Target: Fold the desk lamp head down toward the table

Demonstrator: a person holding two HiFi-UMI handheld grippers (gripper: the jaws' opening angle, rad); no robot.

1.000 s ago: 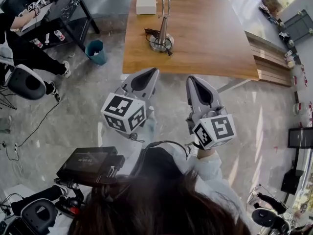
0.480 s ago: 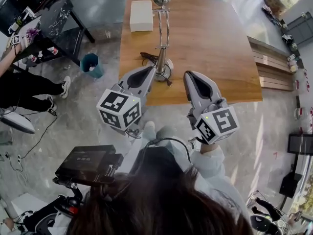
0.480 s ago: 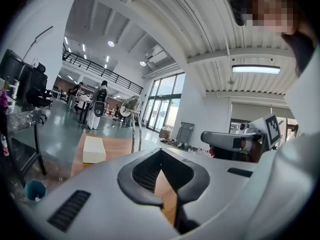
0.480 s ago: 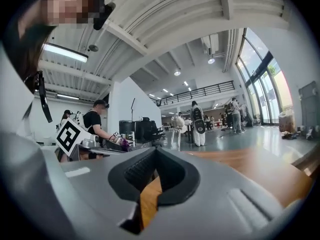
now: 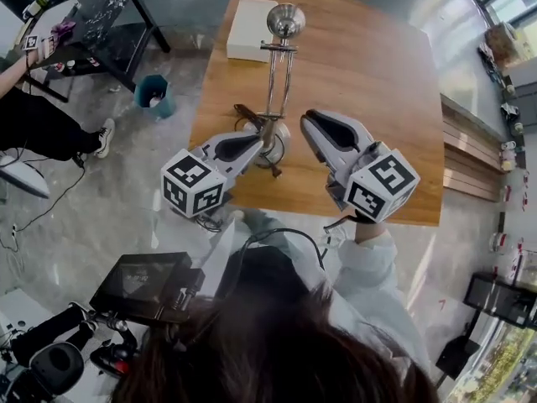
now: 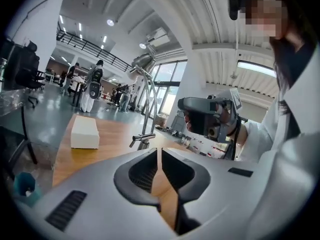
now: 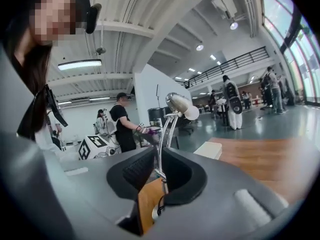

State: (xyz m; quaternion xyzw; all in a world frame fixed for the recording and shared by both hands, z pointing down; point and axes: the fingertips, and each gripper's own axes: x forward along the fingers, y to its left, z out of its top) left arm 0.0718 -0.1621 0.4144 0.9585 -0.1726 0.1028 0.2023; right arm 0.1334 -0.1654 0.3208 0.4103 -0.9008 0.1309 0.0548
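Room lay open across the table's right half; a white box sat at its far left corner. The chrome desk lamp stood upright near the near edge. The left gripper was clenched, empty, by its base; the right gripper's jaws were opening on nothing.

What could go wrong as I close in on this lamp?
1. The shut left gripper is right beside the lamp base; a bump could tip the tall, upright lamp.
2. The cord by the base may snag a jaw.
3. Folded down, the lamp head might strike the nearby white box.
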